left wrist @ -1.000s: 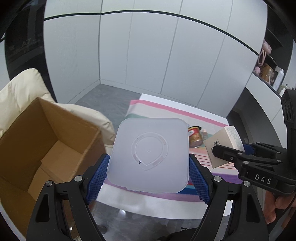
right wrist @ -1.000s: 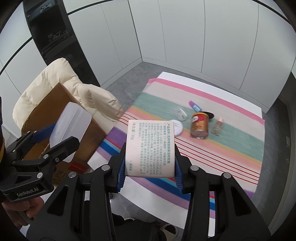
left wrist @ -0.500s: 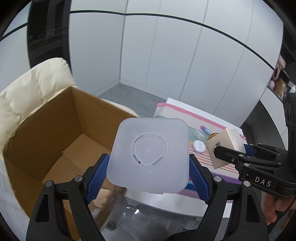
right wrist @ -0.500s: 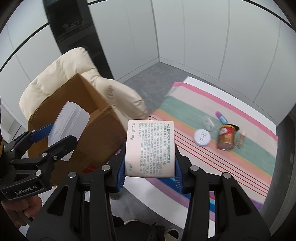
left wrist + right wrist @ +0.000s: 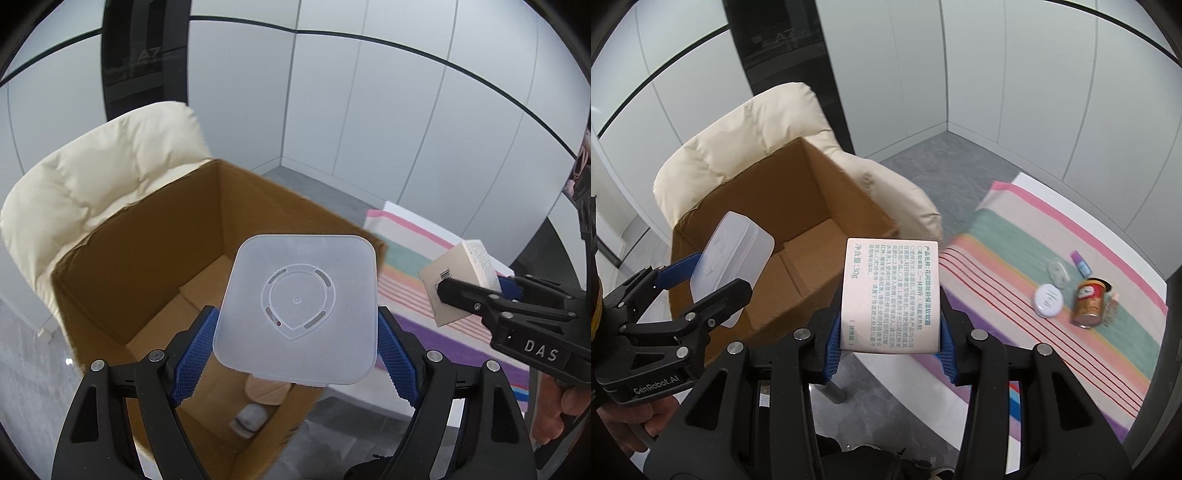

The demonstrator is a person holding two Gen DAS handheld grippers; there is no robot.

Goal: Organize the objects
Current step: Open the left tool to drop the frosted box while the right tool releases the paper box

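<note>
From the left wrist view, the cardboard box (image 5: 155, 280) on the cream chair (image 5: 96, 177) now fills the middle of the picture, where a second ago the striped bench (image 5: 424, 295) lay ahead; the carry has swung from bench to box. The left tool (image 5: 295, 347) is clenched on the frosted plastic lid (image 5: 299, 310), blue pads against both side edges, the lid held over the box's near right corner. The box floor shows a small white item and a tan one by the near wall, with the far half bare, so there looks to be room to drop in. At the right edge the right tool (image 5: 476, 295) holds the small carton (image 5: 458, 280) above the bench's striped cloth.

From the right wrist view, the right tool (image 5: 888, 332) is grasping the carton (image 5: 890, 295), printed face up, just off the bench's left edge and short of the box's (image 5: 798, 229) right wall. The left tool (image 5: 701, 288) with the lid (image 5: 733, 258) hangs over the box's left rim. A can (image 5: 1089, 302), a white round case (image 5: 1049, 301) and small bottles remain near the bench's far right edge, so more trips are likely.
</note>
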